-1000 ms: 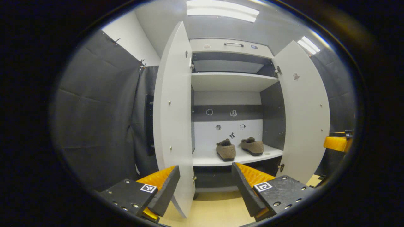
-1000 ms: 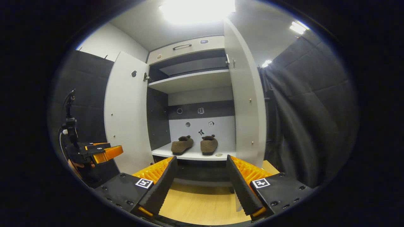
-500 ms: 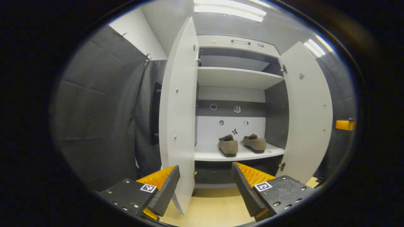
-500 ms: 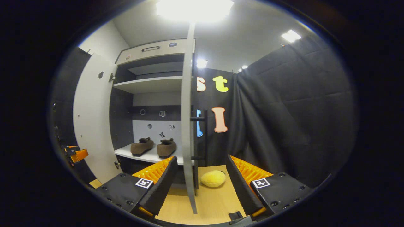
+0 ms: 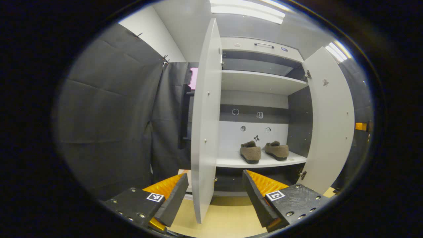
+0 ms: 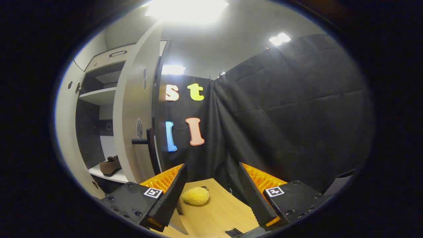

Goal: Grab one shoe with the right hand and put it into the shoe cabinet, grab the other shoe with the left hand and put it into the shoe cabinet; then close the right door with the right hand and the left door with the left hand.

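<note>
We see the two brown fuzzy shoes, one [image 5: 250,153] just beside the other [image 5: 277,150], sitting side by side on the lower shelf [image 5: 231,162] of the white shoe cabinet [image 5: 261,82], toes toward the back panel. Both doors stand open: the left door [image 5: 205,132] is seen nearly edge-on in the left gripper view, and the right door [image 5: 332,125] is swung wide. Our left gripper [image 5: 214,195] hangs in front of the cabinet with its fingers spread apart and nothing between them; the left door's lower edge falls in the gap between them, though we cannot tell whether either finger touches it. In the right gripper view, our right gripper [image 6: 211,195] is also spread wide and holds nothing, off to the outer side of the right door, whose black bar handle [image 6: 147,145] faces us. A yellow plush toy [image 6: 195,195] lies on the wooden floor [image 6: 218,215] beyond the fingers.
</note>
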The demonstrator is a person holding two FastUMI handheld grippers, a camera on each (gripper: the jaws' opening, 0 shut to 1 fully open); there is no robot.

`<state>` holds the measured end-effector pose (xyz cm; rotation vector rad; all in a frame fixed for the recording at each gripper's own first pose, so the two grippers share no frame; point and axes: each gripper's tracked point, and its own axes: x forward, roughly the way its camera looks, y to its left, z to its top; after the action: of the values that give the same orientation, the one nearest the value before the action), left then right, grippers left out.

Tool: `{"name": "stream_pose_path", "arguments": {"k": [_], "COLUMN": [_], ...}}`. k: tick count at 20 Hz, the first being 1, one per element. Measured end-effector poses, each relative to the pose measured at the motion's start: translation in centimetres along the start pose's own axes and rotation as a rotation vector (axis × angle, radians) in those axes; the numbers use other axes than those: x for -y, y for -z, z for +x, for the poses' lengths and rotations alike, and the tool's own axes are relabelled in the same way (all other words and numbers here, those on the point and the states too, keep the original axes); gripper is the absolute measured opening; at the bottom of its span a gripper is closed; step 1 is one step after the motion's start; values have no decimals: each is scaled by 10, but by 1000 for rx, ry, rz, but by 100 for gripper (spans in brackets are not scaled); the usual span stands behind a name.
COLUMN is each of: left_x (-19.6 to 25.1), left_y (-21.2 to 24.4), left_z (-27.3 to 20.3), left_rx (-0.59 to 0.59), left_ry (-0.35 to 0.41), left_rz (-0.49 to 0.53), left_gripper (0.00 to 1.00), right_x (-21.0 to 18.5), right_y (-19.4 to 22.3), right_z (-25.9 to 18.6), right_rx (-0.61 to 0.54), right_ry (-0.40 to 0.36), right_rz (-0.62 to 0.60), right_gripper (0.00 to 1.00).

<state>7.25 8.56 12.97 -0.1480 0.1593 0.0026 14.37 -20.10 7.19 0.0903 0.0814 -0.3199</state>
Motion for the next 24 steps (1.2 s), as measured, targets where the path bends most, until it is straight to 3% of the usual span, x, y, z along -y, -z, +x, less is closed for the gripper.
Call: {"name": "stream_pose_path", "arguments": {"k": [3, 5, 6, 7, 8, 10, 11, 13, 14, 15, 16, 18, 21, 23, 24], "left_x": [-24, -41, -50, -57, -64, -75, -80, -90, -92, -93, -95, -100, -104, -109, -112], "left_y": [-6, -8, -8, -8, -8, -9, -9, -11, -11, -8, -7, -5, -3, -3, -4], "left_z": [-8, -17, -20, -22, -25, -26, -28, -30, -29, -28, -28, -28, -30, -31, -32], "left_rx": [17, 18, 18, 18, 17, 14, 16, 27, 29, 25, 23, 23, 26, 24, 23], "left_ry": [-46, -83, -98, -112, -123, -140, -148, -161, -161, -162, -166, -172, -181, -192, -201], "left_rz": [1, 9, 11, 12, 14, 24, 29, 25, 15, 4, -7, -25, -30, -19, -15], "left_gripper": [100, 95, 100, 95, 95, 95, 100, 95, 100, 95, 100, 100, 95, 95, 100], "right_x": [-2, -9, -15, -17, -20, -30, -36, -53, -61, -68, -76, -94, -123, -147, -158], "right_y": [8, 7, 6, 3, 3, 4, 3, 5, 5, 6, 6, 7, 8, 11, 13], "right_z": [2, 6, 11, 11, 10, 4, 2, -5, -9, -11, -13, -17, -21, -18, -17], "right_rx": [-26, -28, -29, -15, -11, 5, 11, 8, 9, 11, 9, 4, 4, 0, -4], "right_ry": [9, 16, 29, 39, 40, 31, 16, -17, -30, -42, -56, -88, -149, -197, -220], "right_rz": [0, -13, -32, -53, -81, -114, -117, -101, -99, -102, -106, -109, -115, -107, -105], "right_gripper": [97, 98, 97, 97, 92, 96, 92, 96, 96, 96, 92, 96, 92, 96, 92]}}
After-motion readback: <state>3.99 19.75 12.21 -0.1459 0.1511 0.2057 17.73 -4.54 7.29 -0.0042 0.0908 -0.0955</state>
